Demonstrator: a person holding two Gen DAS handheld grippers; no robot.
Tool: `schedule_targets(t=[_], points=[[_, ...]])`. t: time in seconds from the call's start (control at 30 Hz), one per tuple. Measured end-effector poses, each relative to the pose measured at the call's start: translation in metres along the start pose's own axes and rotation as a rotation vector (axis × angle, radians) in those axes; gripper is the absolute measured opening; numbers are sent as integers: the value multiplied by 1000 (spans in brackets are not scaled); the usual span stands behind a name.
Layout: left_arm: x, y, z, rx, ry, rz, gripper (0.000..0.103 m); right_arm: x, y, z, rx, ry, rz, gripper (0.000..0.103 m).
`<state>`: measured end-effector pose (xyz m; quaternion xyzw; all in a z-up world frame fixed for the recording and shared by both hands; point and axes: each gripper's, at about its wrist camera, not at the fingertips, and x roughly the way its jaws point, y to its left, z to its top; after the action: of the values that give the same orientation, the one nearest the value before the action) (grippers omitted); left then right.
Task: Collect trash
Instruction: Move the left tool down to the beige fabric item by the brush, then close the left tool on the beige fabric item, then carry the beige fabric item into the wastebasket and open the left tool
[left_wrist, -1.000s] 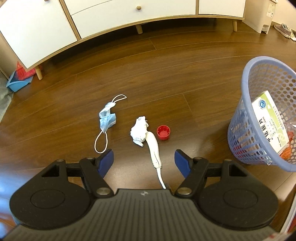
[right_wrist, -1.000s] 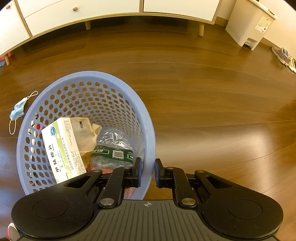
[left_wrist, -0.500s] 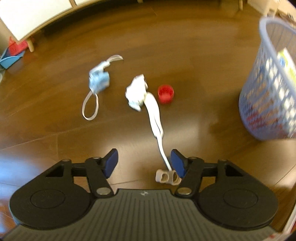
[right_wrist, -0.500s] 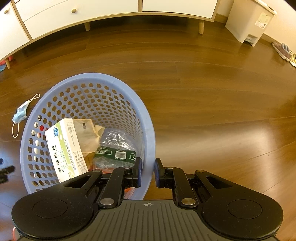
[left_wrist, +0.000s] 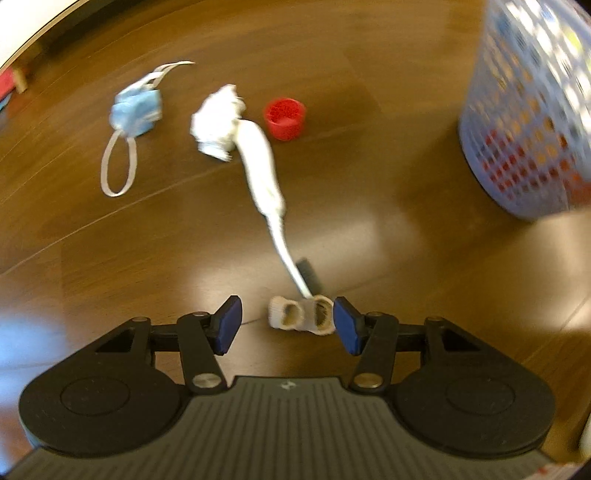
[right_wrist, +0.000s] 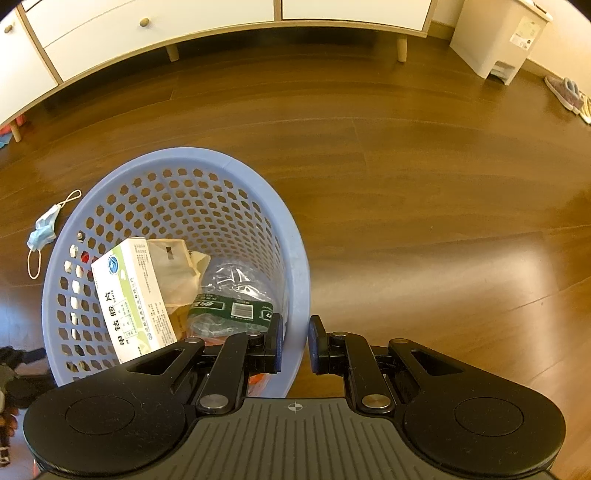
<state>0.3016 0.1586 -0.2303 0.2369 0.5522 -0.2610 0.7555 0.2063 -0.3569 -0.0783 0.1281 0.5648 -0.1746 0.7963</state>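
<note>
left claw (left_wrist: 287, 325) apart over brush (left_wrist: 262, 173) | light, stiff; take the thin neck | right claw (right_wrist: 294, 343) clamped on basket (right_wrist: 295, 254) rim

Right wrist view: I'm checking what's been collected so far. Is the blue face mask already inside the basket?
No, the blue face mask lies on the wooden floor outside the basket, to its left.

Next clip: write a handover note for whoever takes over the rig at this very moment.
Left gripper: open, low over the floor, empty, at the head end of the white toothbrush.
Right gripper: shut on the rim of the blue perforated plastic basket.
Done: white medicine box and crumpled plastic bottle in the basket.
Left: toothbrush, crumpled white tissue, red bottle cap, blue face mask.
</note>
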Motion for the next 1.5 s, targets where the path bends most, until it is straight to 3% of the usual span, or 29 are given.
schedule_targets(t=[0.17, 0.4, 0.57, 0.73, 0.93, 0.97, 1.0, 1.03, 1.2, 1.5], points=[[14, -12, -4, 66, -21, -12, 50, 1, 0, 1, -2, 5, -4, 10], [30, -17, -1, 113, 2, 8, 41, 3, 2, 2, -11, 6, -10, 10], [28, -12, -2, 92, 9, -4, 41, 4, 3, 0, -12, 6, -11, 10], [22, -9, -2, 106, -12, 9, 50, 5, 2, 0, -11, 4, -10, 10], [29, -14, -5, 134, 16, 22, 50, 5, 1, 0, -10, 6, -9, 10], [29, -14, -5, 136, 19, 19, 49, 5, 1, 0, -9, 7, -10, 10], [30, -15, -5, 136, 25, 12, 40, 6, 1, 0, -8, 7, -11, 10], [30, -15, -4, 133, 29, 2, 24, 6, 1, 1, -10, 7, -11, 10], [30, -13, -5, 141, 52, 1, 21, 4, 2, 0, -14, 3, -6, 10], [-12, 4, 13, 59, -30, 8, 21, 6, 4, -1, -22, -3, -15, 10]])
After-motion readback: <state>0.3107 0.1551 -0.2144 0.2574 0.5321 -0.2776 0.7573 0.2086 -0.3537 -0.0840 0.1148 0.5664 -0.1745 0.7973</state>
